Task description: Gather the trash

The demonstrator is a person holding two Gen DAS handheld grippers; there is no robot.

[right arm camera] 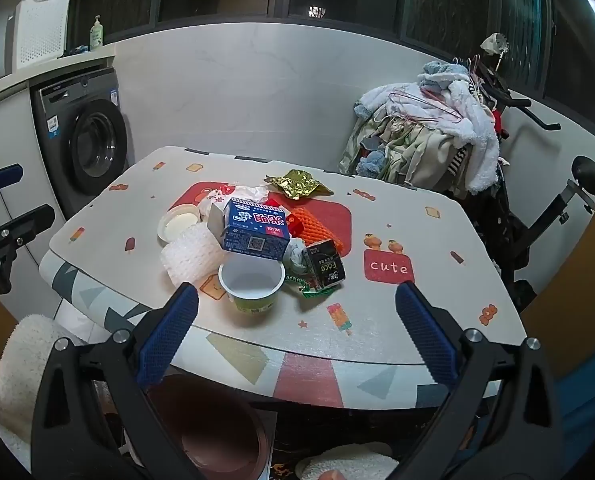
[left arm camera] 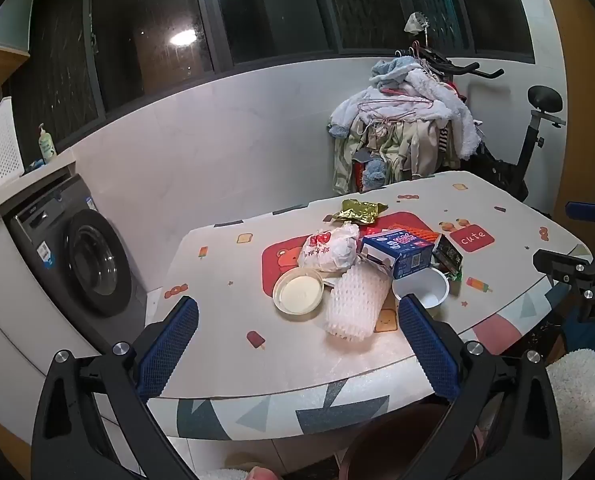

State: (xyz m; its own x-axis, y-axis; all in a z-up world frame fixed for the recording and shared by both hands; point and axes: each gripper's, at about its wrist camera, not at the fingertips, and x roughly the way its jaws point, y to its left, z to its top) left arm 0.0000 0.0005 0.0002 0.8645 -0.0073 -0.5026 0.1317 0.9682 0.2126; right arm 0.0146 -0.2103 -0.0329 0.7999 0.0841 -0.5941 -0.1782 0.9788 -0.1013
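Near the desk (right arm camera: 377,344) front edge: white thin-walled plastic cup (right arm camera: 252,285), light, crushable; pinch your spread, empty right claw (right arm camera: 296,334) across its rim.

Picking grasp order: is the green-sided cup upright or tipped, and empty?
Upright and empty: the cup stands on the table mouth up, its white inside bare.

blue carton (right arm camera: 256,229), white cup (right arm camera: 252,281), foam net (left arm camera: 355,306)
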